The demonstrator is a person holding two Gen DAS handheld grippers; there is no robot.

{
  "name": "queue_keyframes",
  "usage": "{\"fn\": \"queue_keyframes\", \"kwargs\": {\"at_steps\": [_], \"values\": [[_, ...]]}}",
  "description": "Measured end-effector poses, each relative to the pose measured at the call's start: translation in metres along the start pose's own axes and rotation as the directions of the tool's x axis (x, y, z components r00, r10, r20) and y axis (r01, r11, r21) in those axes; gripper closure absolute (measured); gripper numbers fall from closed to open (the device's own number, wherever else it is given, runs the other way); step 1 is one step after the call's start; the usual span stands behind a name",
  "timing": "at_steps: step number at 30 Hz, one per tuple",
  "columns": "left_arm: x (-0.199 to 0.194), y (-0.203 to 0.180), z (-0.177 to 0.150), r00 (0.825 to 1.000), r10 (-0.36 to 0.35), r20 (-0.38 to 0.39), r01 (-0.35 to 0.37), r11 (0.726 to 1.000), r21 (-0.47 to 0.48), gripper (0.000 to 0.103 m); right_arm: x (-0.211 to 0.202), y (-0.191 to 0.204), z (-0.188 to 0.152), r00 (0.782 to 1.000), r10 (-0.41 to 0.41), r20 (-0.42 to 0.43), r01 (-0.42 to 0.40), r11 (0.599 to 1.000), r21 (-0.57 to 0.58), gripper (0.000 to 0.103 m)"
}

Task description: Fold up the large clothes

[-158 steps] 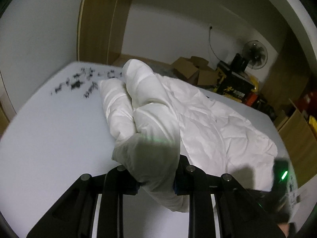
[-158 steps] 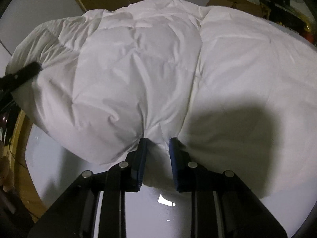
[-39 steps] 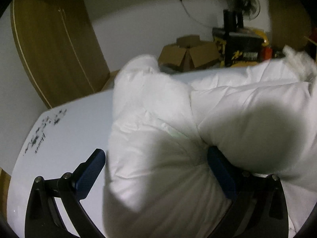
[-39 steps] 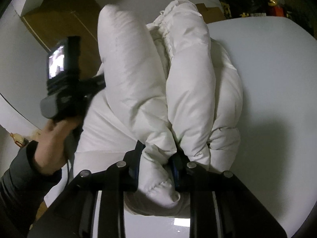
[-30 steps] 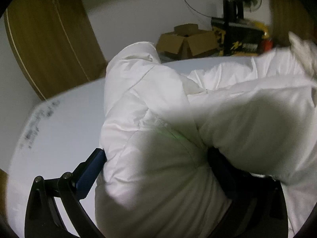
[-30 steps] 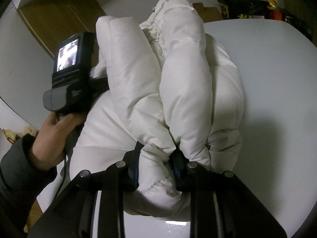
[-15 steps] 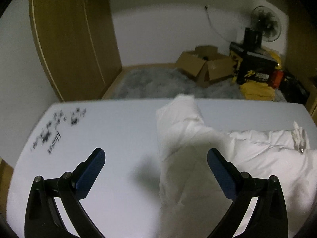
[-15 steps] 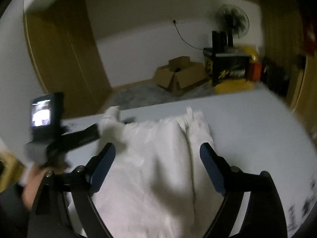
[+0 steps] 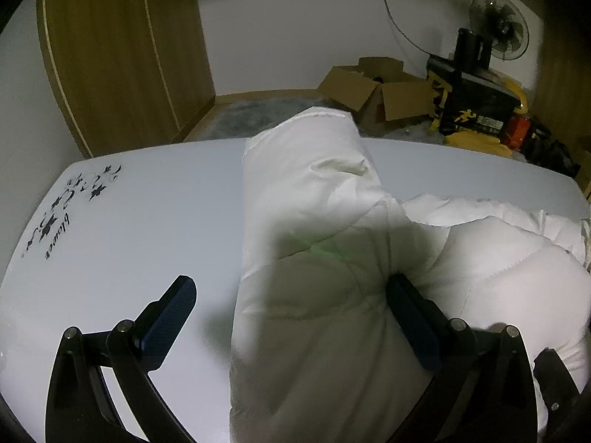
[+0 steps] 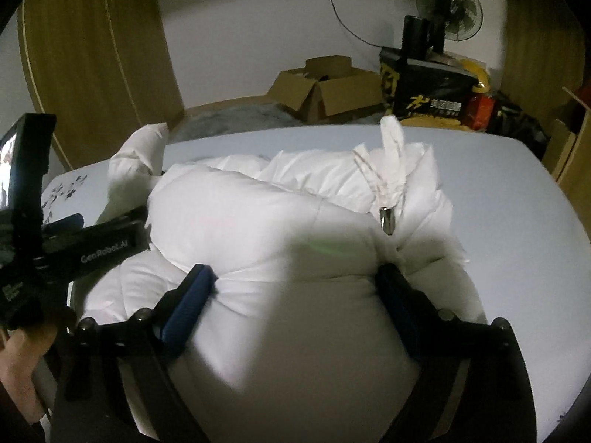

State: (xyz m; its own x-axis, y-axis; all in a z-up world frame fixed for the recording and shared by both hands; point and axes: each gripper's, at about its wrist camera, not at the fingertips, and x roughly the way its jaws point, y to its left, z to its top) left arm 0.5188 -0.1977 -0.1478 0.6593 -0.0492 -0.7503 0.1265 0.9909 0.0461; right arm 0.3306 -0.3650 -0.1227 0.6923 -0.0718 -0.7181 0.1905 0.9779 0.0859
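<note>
A white puffy down jacket (image 9: 314,192) lies bunched on the white table (image 9: 147,203). My left gripper (image 9: 290,284) stands wide open over its long sleeve roll. The right finger is sunk in a crease and the left finger hangs free over bare table. My right gripper (image 10: 291,273) is opening its jaws, and the jacket's bulk (image 10: 258,214) bulges up between them. A drawstring with a metal toggle (image 10: 386,217) lies on the jacket's far side. In the right wrist view the left gripper (image 10: 92,247) sits at the left, held by a hand (image 10: 22,350).
Black floral print (image 9: 66,206) marks the table's left corner. Beyond the far edge are an open cardboard box (image 9: 369,88), a black and yellow box (image 10: 424,99), a standing fan (image 9: 498,33) and wooden wardrobe doors (image 9: 110,55). Bare tabletop (image 10: 498,203) lies right of the jacket.
The right gripper let go of the jacket fold and opened wide. Both grippers drew back, the jacket dropped flatter, and now each is over the jacket again with fabric between its jaws.
</note>
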Motion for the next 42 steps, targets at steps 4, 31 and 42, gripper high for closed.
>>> {"fn": "queue_keyframes", "kwargs": {"at_steps": [4, 31, 42], "values": [[0.004, -0.008, -0.001, 0.999, 0.044, 0.004, -0.044, 0.999, 0.022, 0.000, 0.019, -0.001, 0.000, 0.999, 0.025, -0.020, -0.025, 1.000, 0.012, 0.008], [0.019, -0.014, -0.003, 0.995, 0.092, -0.037, -0.089, 0.994, 0.068, 0.000, 0.036, 0.001, -0.001, 0.999, 0.027, -0.044, -0.026, 0.999, 0.021, 0.006], [0.019, -0.003, -0.003, 0.998, 0.006, -0.067, -0.003, 0.999, 0.051, 0.000, 0.035, -0.002, 0.000, 0.999, 0.022, -0.048, -0.021, 1.000, 0.016, 0.006]]}}
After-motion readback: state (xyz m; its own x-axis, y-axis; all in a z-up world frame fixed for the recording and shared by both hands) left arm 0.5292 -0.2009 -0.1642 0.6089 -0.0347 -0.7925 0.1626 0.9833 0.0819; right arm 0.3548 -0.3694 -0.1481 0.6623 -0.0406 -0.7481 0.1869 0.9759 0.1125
